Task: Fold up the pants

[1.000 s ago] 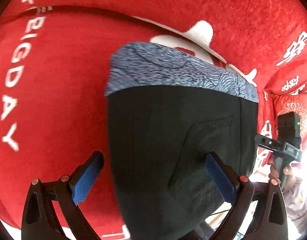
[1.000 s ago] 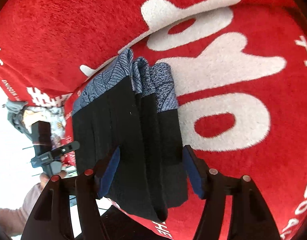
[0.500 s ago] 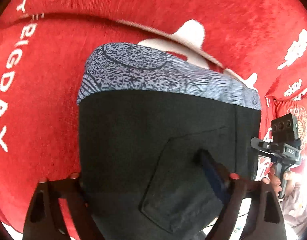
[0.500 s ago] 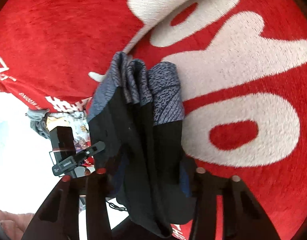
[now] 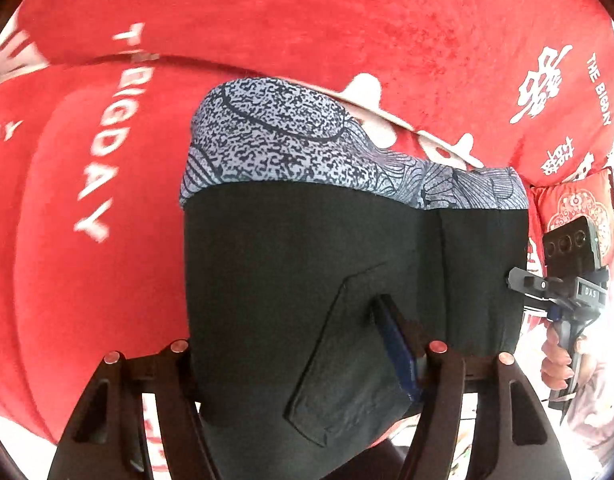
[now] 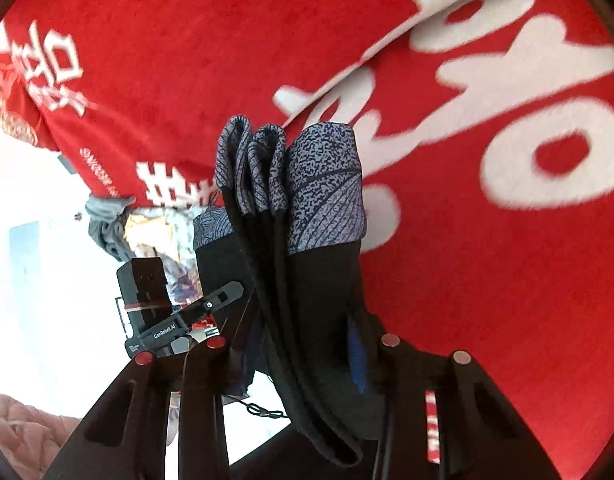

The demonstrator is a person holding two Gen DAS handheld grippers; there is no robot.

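The pants (image 5: 307, 264) are black with a grey patterned waistband (image 5: 291, 148), folded into several layers. My left gripper (image 5: 295, 344) is shut on the pants near a back pocket; its right blue pad (image 5: 395, 340) presses the cloth and the left pad is hidden behind it. In the right wrist view the pants (image 6: 307, 280) hang as stacked layers with the waistband (image 6: 319, 184) farthest from the camera. My right gripper (image 6: 303, 344) is shut on the folded layers. The pants are lifted off the red cover.
A red plush cover with white lettering (image 5: 107, 140) fills the background (image 6: 467, 80). The other gripper and the hand holding it show at the right edge (image 5: 567, 288) and at the left (image 6: 159, 312). A red cushion (image 5: 575, 208) and clutter (image 6: 147, 220) lie beyond the edge.
Both grippers have closed from open onto the pants and lifted them off the red cover. The views have shifted as the bundle rose.
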